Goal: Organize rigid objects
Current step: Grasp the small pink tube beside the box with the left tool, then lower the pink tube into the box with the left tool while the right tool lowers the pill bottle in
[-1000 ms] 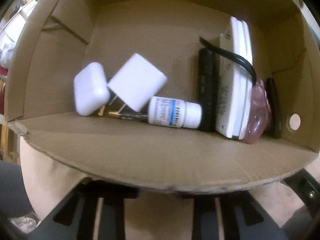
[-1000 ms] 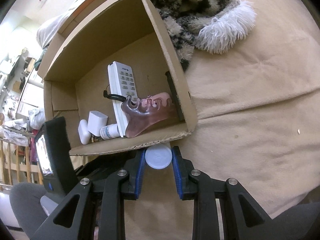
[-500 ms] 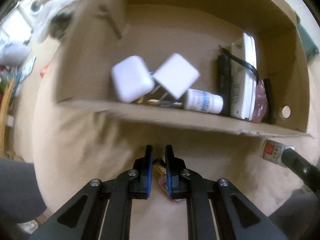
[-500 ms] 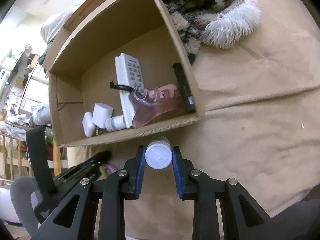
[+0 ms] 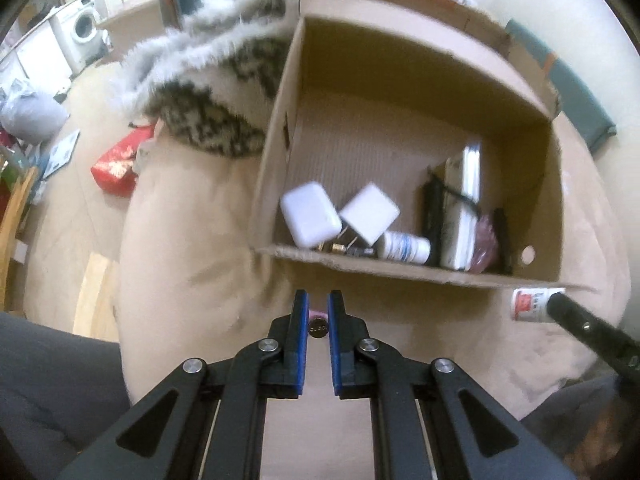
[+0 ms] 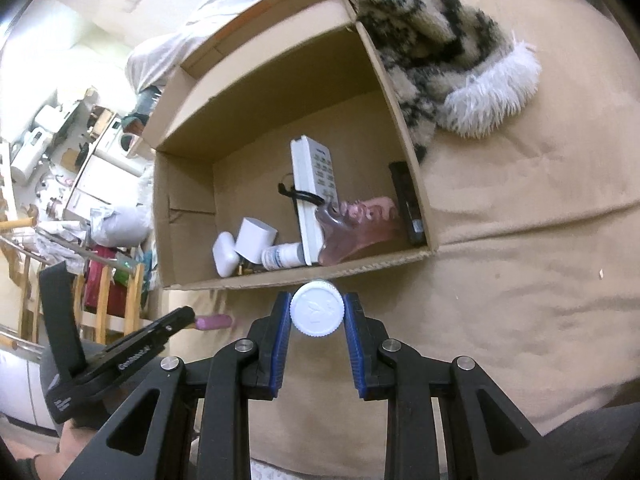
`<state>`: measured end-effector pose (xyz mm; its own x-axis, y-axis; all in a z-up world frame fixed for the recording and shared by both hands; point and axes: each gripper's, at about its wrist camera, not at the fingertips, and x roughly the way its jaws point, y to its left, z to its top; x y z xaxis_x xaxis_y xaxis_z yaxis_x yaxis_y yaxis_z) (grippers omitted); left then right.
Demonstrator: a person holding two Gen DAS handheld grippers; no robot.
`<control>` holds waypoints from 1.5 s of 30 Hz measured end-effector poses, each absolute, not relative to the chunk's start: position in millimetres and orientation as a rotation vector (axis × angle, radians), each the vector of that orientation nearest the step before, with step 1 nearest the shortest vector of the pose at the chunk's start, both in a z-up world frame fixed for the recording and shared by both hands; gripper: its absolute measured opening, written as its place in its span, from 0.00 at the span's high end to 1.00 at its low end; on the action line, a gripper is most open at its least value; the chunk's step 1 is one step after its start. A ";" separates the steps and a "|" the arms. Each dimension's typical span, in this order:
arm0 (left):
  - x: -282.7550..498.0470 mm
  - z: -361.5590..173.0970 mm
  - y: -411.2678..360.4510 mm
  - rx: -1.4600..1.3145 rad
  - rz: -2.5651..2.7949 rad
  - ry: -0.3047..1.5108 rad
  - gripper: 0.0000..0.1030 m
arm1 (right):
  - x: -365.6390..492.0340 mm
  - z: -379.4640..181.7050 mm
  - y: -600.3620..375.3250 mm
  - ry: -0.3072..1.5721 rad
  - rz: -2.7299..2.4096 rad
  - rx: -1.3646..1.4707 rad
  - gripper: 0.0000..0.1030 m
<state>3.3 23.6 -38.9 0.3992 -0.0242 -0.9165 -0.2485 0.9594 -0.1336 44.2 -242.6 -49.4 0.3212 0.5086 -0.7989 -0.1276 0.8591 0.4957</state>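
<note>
A cardboard box (image 5: 400,272) (image 6: 280,276) sits on a beige cover. It holds two white chargers (image 5: 310,220), a small white bottle (image 5: 404,246), a white remote (image 6: 314,184), a pink clip (image 6: 360,228) and a black bar (image 6: 406,200). My left gripper (image 5: 318,312) is shut on a small pink tube with a dark end (image 5: 318,327), just in front of the box; the tube shows pink in the right wrist view (image 6: 214,322). My right gripper (image 6: 316,316) is shut on a white-capped bottle (image 6: 317,314) at the box's front edge; its red label shows in the left wrist view (image 5: 530,308).
A furry black-and-white garment (image 6: 452,60) (image 5: 208,92) lies against the box's side. A red packet (image 5: 116,164) lies on the floor left of the cover. Wooden furniture and clutter (image 6: 60,240) stand at the far left.
My left gripper has pulled back from over the box and now holds the pink tube in front of it. My right gripper has lifted the bottle slightly toward the box edge.
</note>
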 end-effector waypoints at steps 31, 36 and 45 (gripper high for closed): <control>101.3 -4.7 8.6 -0.118 0.101 1.012 0.91 | 124.1 -29.0 -226.9 1.100 0.434 0.228 0.73; 104.3 -24.7 -6.1 -0.078 0.018 1.026 0.91 | 130.8 -37.6 -227.3 1.119 0.423 0.222 0.73; 105.9 -36.6 -10.2 -0.049 0.025 1.051 0.91 | 144.2 -54.9 -211.3 1.171 0.400 0.194 0.73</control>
